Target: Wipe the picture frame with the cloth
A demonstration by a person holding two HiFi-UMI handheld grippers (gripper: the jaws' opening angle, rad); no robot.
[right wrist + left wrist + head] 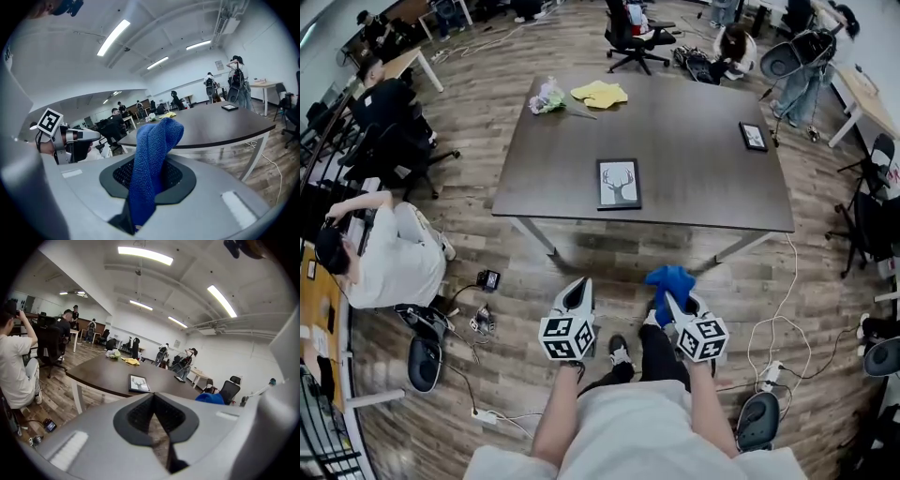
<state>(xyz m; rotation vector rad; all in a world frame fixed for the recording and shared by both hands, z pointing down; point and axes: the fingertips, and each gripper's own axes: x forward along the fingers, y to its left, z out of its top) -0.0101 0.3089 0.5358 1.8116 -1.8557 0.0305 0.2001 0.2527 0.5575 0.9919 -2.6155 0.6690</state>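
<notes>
Cloth (669, 280) in right tongs (672, 304), frame (619, 183) well ahead

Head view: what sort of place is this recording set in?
Probably an open-plan office or lab: a rolling office chair beyond a large table, a person seated at a side desk, and strip ceiling lights.

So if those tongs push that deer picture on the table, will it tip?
Probably not: the picture frame lies flat, so it should slide. The table looks smooth, so it may skate easily. It looks thin, so likely light.
</notes>
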